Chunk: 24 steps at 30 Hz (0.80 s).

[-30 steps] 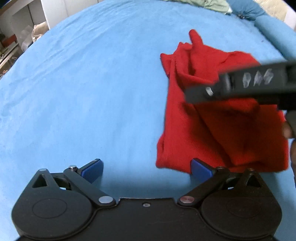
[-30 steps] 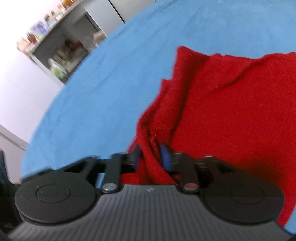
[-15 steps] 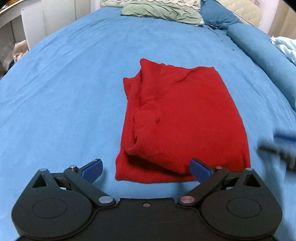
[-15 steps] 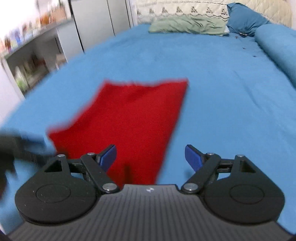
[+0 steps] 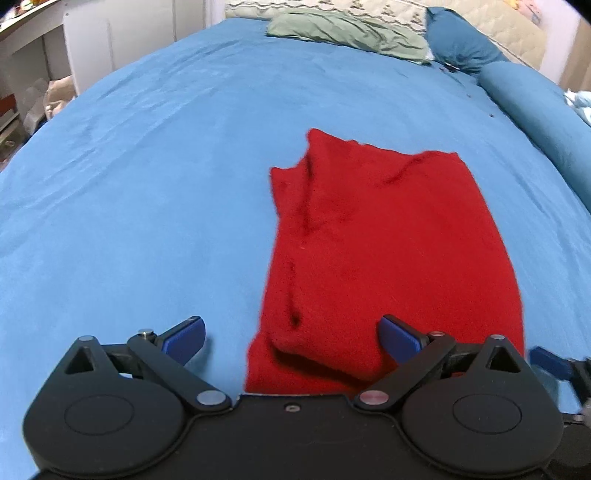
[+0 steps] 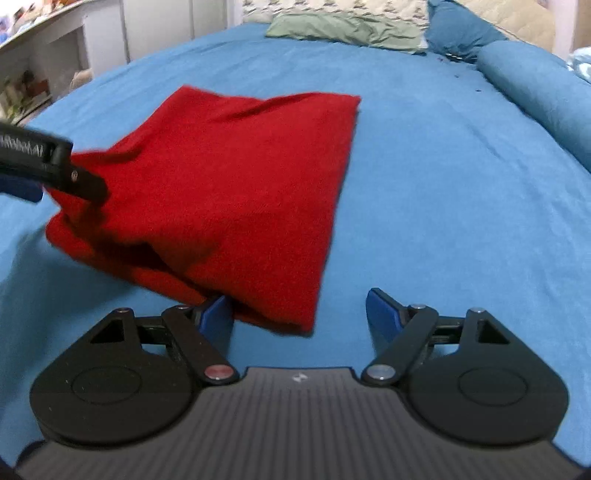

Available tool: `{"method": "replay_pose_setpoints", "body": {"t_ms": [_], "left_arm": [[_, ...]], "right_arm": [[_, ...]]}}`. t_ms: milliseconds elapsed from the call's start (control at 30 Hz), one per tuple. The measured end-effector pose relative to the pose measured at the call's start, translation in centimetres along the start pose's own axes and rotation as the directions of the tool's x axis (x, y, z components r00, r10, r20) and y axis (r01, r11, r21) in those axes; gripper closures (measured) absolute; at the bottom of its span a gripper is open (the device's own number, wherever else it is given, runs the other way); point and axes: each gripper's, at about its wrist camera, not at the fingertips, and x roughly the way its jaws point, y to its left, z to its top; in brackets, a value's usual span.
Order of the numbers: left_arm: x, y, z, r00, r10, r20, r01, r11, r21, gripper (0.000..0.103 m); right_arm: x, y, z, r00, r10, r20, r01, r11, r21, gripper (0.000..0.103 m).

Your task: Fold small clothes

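A red garment (image 5: 384, 251) lies folded into a long rectangle on the blue bedspread (image 5: 147, 177). My left gripper (image 5: 291, 336) is open and empty, its fingers straddling the garment's near left corner. In the right wrist view the garment (image 6: 236, 177) lies ahead and to the left. My right gripper (image 6: 299, 314) is open and empty, around the garment's near right corner. The left gripper's finger (image 6: 55, 166) shows at the left edge of that view, over the garment's left side.
A green pillow (image 5: 347, 29) and a dark blue pillow (image 5: 458, 48) lie at the head of the bed. A blue bolster (image 5: 535, 114) runs along the right side. White shelves (image 5: 37, 66) stand beyond the bed's left edge.
My right gripper let go of the red garment, opened and drew back to its near right corner. The garment now lies flat and folded. My left gripper stayed open.
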Motion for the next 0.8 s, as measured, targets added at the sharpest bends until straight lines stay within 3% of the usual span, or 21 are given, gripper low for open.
{"method": "replay_pose_setpoints", "body": {"t_ms": [100, 167, 200, 367, 533, 700, 800], "left_arm": [[0.5, 0.9, -0.4, 0.997, 0.081, 0.001, -0.081, 0.996, 0.029, 0.002], [1.3, 1.3, -1.5, 0.984, 0.177, -0.004, -0.176, 0.980, 0.096, 0.002], [1.7, 1.7, -2.3, 0.983, 0.182, -0.012, -0.179, 0.977, 0.114, 0.002], [2.3, 3.4, -3.4, 0.990, 0.139, -0.028, -0.138, 0.990, 0.019, 0.000], [0.8, 3.2, -2.6, 0.992, 0.124, -0.022, -0.123, 0.992, 0.018, 0.002], [-5.0, 3.4, 0.7, 0.994, 0.072, 0.085, -0.072, 0.997, -0.001, 0.002], [-7.2, 2.9, 4.1, 0.990, -0.001, 0.139, -0.005, 0.999, 0.043, 0.000]], "right_arm": [[-1.3, -1.7, 0.3, 0.995, -0.095, 0.026, 0.094, 0.995, 0.042, 0.009], [-2.1, -3.0, -0.2, 0.992, -0.122, 0.036, 0.120, 0.990, 0.068, 0.007], [-2.3, -3.4, -0.6, 0.992, -0.122, 0.035, 0.120, 0.991, 0.063, 0.007], [-1.5, -3.9, -2.3, 0.993, -0.115, -0.005, 0.115, 0.992, 0.043, 0.006], [-2.8, -4.8, -1.6, 0.999, -0.051, -0.017, 0.052, 0.998, 0.037, 0.006], [-8.4, -5.2, 2.2, 0.992, -0.017, 0.125, 0.026, 0.997, -0.068, 0.002], [-10.9, -6.6, 6.6, 0.984, 0.075, 0.159, -0.071, 0.997, -0.033, 0.000]]}}
